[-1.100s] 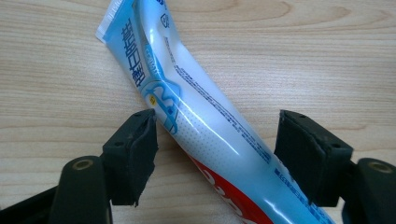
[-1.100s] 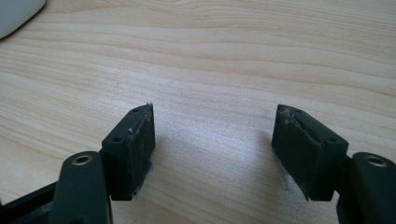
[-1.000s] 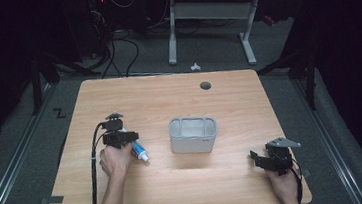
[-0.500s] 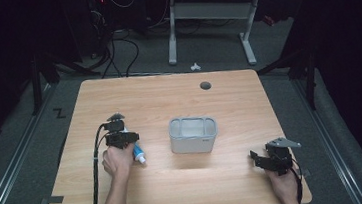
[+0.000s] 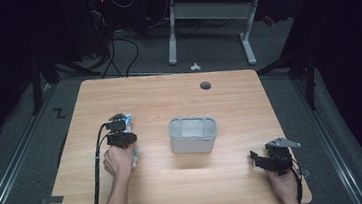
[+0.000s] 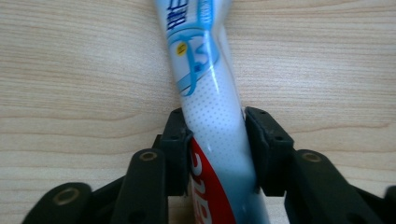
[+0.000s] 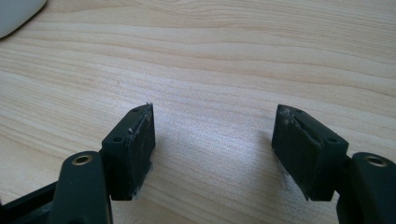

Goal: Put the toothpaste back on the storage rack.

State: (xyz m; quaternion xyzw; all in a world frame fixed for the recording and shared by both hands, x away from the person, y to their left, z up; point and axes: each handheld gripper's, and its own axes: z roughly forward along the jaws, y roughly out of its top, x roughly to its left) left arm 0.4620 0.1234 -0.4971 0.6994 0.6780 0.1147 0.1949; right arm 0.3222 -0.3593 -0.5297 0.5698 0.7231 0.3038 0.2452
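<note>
Toothpaste tube [image 6: 205, 102], white with pale blue swirls, fine dots and a red patch near the lower end, lying flat on the wooden bench [image 5: 249, 105] left of the grey bin [image 5: 193, 134]. Left tongs [image 6: 215, 140] just closed, pads now pressed on both sides of the tube. Right tongs [image 7: 215, 140] apart over bare wood, well to the right.

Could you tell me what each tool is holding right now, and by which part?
The left tool has just closed on the toothpaste tube, gripping mid-body. The right tool holds nothing.
</note>
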